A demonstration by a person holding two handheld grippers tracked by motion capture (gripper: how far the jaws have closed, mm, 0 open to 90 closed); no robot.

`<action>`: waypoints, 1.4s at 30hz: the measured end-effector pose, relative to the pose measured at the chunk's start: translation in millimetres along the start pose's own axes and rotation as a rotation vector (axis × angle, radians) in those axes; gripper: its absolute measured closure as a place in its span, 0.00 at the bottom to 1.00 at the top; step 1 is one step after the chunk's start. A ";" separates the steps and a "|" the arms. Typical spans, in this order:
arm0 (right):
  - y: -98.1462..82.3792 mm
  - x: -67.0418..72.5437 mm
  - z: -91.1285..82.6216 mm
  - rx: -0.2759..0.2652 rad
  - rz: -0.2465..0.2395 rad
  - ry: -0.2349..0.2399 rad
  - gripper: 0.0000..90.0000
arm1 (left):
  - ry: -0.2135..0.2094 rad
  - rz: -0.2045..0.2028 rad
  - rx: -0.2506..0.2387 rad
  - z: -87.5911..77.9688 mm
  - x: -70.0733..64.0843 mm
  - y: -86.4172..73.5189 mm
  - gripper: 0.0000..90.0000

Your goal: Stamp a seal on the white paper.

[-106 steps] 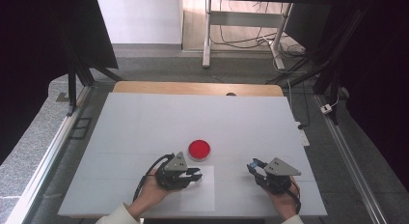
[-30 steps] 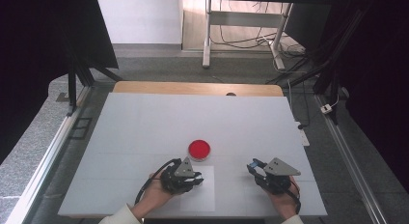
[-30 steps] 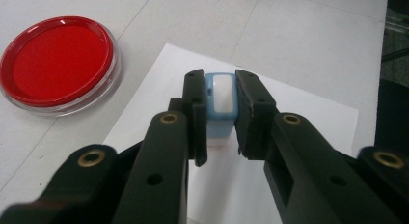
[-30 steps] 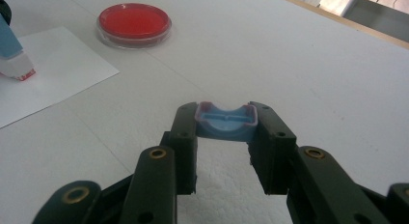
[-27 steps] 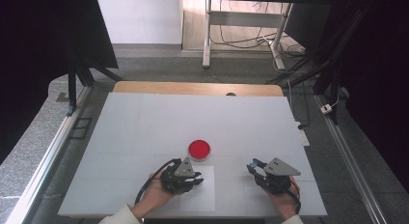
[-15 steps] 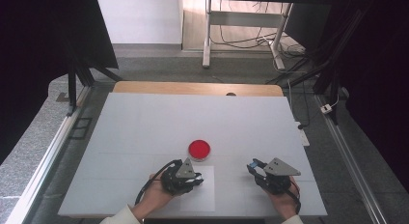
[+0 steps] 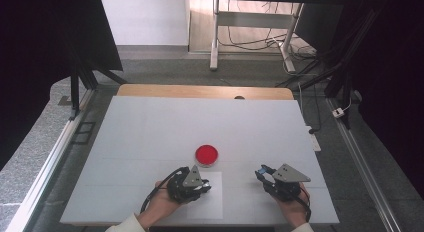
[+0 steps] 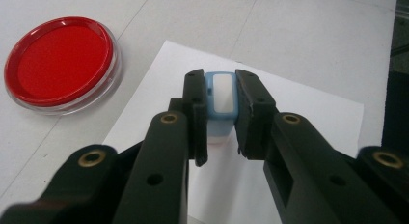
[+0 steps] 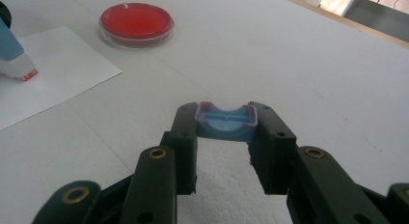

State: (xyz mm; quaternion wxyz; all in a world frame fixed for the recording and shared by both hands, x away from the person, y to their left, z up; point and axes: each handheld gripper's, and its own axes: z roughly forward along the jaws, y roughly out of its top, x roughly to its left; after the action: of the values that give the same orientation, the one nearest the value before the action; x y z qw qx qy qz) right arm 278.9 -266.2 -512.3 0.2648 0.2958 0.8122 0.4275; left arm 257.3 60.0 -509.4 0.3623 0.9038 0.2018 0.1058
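My left gripper [image 8: 221,96] is shut on a small light-blue stamp [image 8: 221,101] and holds it over a white sheet of paper [image 8: 299,113]. In the right gripper view the stamp [image 9: 12,55] stands at the far left, its red end down at the paper [image 9: 58,74]; whether it touches I cannot tell. My right gripper [image 9: 225,115] is shut on the stamp's blue cap [image 9: 225,120], hollow side up, just above the table. A round red ink pad [image 7: 206,154] in a clear dish lies beyond the paper. From above, the left gripper [image 7: 202,186] and right gripper [image 7: 262,173] sit near the front edge.
The white table [image 7: 210,117] stretches far beyond the ink pad, with a wooden strip [image 7: 200,91] along its back edge. Dark frames and cables stand on the floor around it. A person's hands come in from the near edge.
Since the oldest frame my left gripper has shifted slightly toward the near edge over the paper. Over the last second nothing has visibly moved.
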 end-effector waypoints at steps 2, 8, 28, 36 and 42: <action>0.1 0.1 0.2 0.001 -0.002 0.000 0.71 | 0.002 0.001 0.001 0.3 -0.5 0.4 0.84; 0.2 1.1 0.7 -0.002 -0.003 0.004 0.71 | 0.005 0.005 0.011 0.3 -1.0 1.6 0.84; 0.4 0.1 0.1 0.000 0.000 0.000 0.71 | -0.013 0.009 0.035 0.0 1.9 4.4 0.84; 0.3 -0.1 -0.7 -0.004 0.001 0.003 0.71 | 0.006 0.006 0.017 -0.8 -1.5 0.6 0.84; 0.2 -0.5 -0.8 -0.005 0.001 0.004 0.71 | 0.004 -0.007 0.005 -1.4 -1.1 -2.1 0.84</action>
State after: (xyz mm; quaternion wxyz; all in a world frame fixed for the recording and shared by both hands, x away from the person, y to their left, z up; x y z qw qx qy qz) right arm 278.7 -266.9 -511.6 0.2638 0.2948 0.8113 0.4304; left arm 255.3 61.8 -509.9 0.3600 0.9037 0.2061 0.1061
